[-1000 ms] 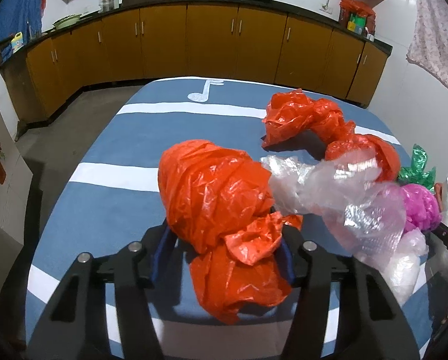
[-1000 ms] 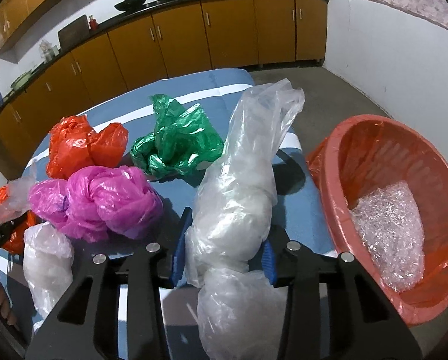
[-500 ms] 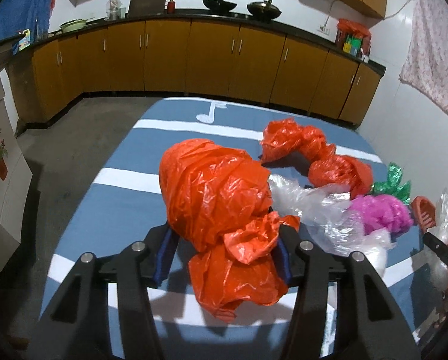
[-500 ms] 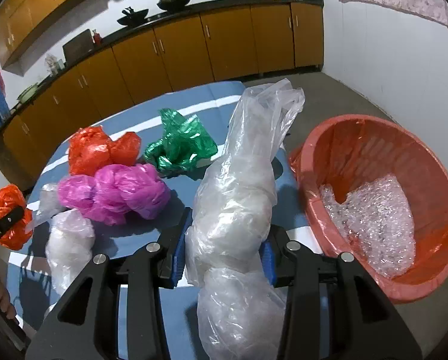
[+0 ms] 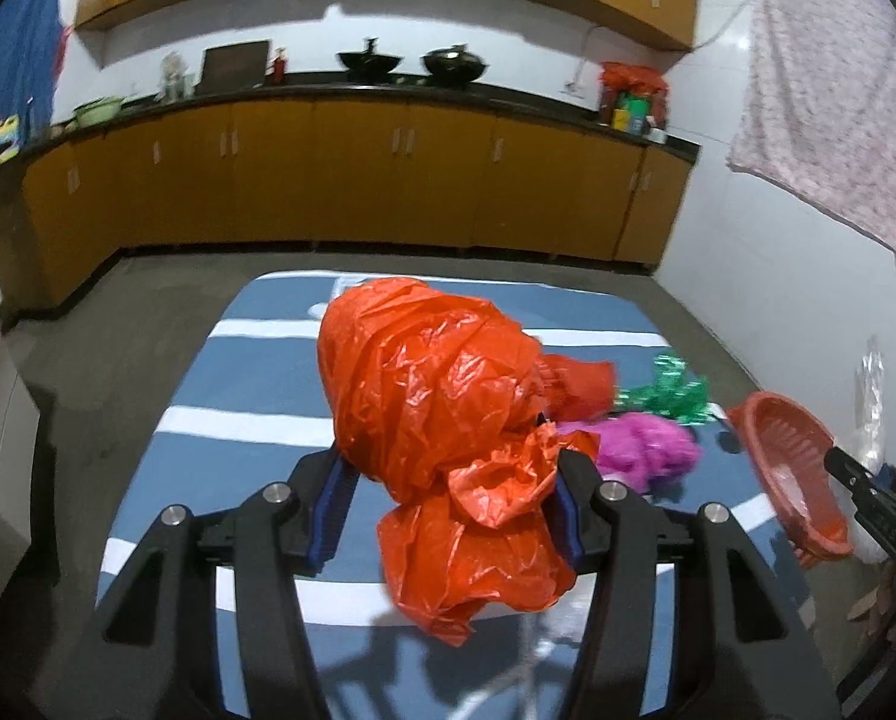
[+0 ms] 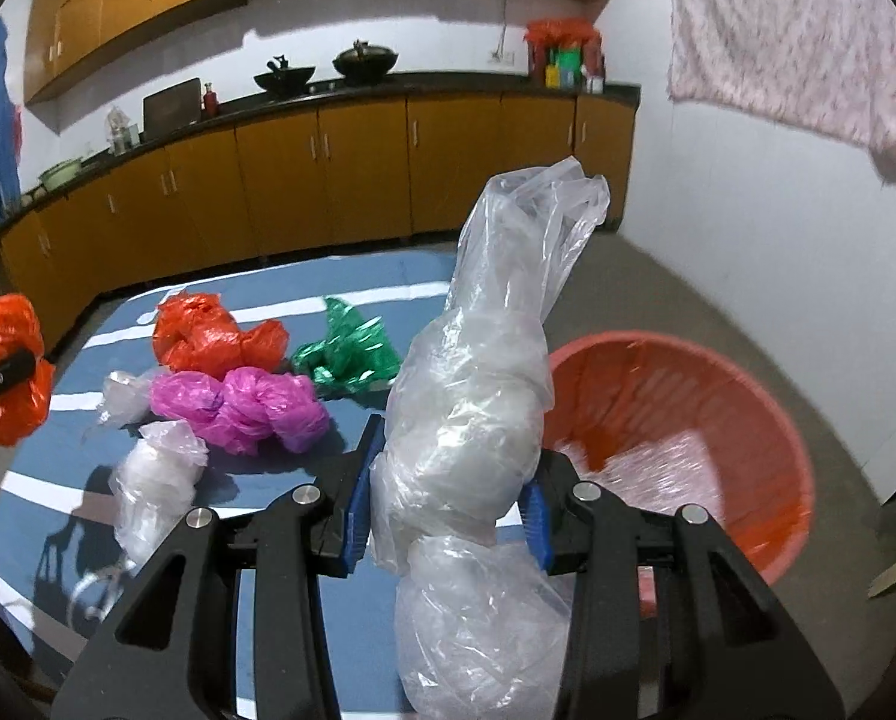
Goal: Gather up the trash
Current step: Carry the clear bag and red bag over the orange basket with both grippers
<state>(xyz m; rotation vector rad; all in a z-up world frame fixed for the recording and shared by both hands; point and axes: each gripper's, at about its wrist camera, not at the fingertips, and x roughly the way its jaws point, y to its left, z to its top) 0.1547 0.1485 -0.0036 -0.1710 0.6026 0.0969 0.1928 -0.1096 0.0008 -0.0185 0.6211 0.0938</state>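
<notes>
My left gripper [image 5: 448, 504] is shut on a crumpled orange plastic bag [image 5: 442, 408] and holds it high above the blue striped table [image 5: 256, 360]. My right gripper [image 6: 448, 510] is shut on a clear plastic bag [image 6: 472, 420], held up just left of the red basket [image 6: 766, 414], which has bubble wrap [image 6: 658, 468] inside. The basket also shows in the left wrist view [image 5: 790, 456]. On the table lie a pink bag [image 6: 250, 408], a green bag [image 6: 346, 354], another orange bag [image 6: 214, 336] and a small clear bag [image 6: 154, 480].
The basket sits on the floor by the table's right edge, near a white wall [image 6: 748, 240]. Wooden cabinets [image 5: 358, 180] with a dark counter run along the back. A pink cloth [image 6: 796, 42] hangs at the upper right.
Both grippers have risen with their bags, so the table and basket look farther below. The left gripper also shifted toward the basket side. Grips are unchanged.
</notes>
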